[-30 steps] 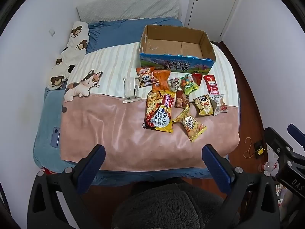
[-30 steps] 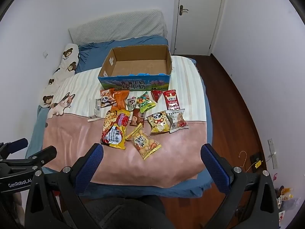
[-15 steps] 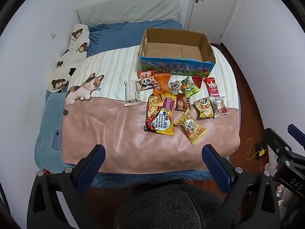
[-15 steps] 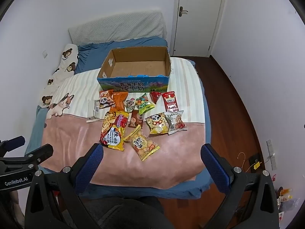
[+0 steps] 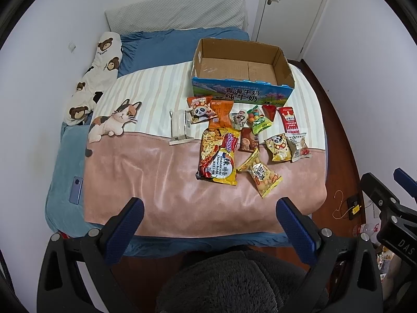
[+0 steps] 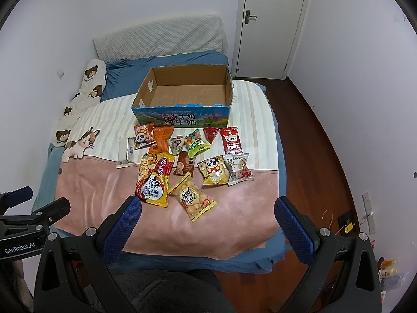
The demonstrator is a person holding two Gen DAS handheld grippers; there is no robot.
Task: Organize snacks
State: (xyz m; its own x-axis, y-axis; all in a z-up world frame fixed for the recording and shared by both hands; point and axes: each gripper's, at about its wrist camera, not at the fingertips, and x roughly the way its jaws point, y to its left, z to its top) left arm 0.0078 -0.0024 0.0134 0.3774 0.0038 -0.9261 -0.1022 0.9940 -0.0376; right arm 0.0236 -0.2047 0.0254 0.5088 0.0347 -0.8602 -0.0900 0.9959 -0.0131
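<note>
Cardboard box (image 6: 182, 96), open, at far end of bed (image 6: 91, 190). Snack packets just before it, including yellow noodle pack (image 6: 154, 178). Right gripper (image 6: 208, 224) spread wide, holding nothing. Door (image 6: 271, 23) behind.

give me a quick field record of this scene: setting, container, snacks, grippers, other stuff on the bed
setting: bed with a pink and striped blanket, small room
container: open cardboard box, nothing visible inside, behind the snacks
snacks: about a dozen packets loose on the blanket, none in the box
largest packet: Sedaap noodle pack, nearest the left side of the pile
closest packet: yellow ball-snack bag
left gripper: open, holding nothing, short of the bed
right gripper: open, holding nothing
other: phone on the blue sheet, bear-print pillow
</note>
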